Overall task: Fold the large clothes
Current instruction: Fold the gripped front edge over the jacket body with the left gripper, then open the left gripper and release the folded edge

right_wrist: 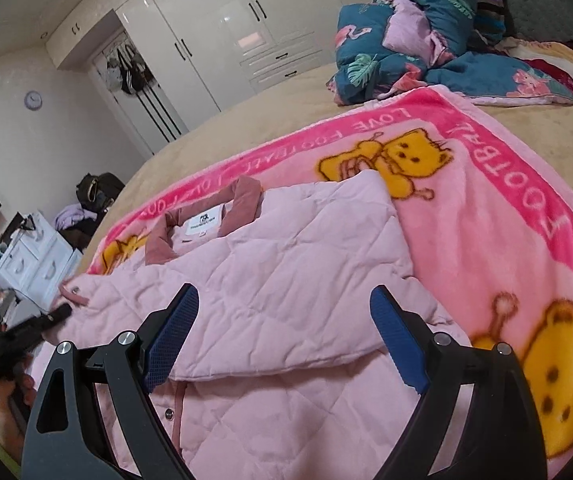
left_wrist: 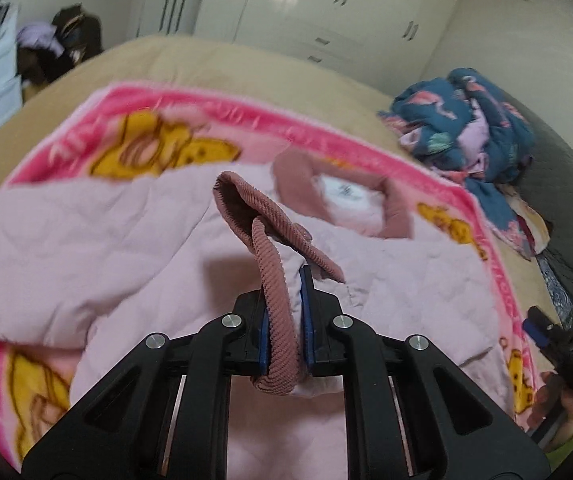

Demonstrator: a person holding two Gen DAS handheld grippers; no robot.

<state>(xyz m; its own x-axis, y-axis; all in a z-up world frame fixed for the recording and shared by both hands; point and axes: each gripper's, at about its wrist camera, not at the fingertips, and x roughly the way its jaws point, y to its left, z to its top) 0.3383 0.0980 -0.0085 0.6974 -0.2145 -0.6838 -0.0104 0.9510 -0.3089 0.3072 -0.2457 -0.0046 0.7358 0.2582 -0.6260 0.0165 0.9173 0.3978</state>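
Observation:
A pale pink quilted jacket (right_wrist: pixel 286 280) with a dusty-pink corduroy collar (right_wrist: pixel 242 204) lies on a pink cartoon-bear blanket (right_wrist: pixel 506 220) on the bed. One sleeve is folded across its front. My left gripper (left_wrist: pixel 284 304) is shut on the jacket's corduroy cuff (left_wrist: pixel 278 320) and holds that sleeve lifted over the jacket (left_wrist: pixel 86 232). It also shows at the left of the right wrist view (right_wrist: pixel 62 312). My right gripper (right_wrist: pixel 282 308) is open and empty, just above the jacket's lower part. It shows at the right edge of the left wrist view (left_wrist: pixel 542 328).
A heap of dark blue flamingo-print bedding (right_wrist: pixel 406 32) lies at the bed's far side, also in the left wrist view (left_wrist: pixel 466 124). White wardrobes (right_wrist: pixel 206 28) stand behind. A white drawer unit (right_wrist: pixel 34 260) and a dark bag (right_wrist: pixel 98 188) stand beside the bed.

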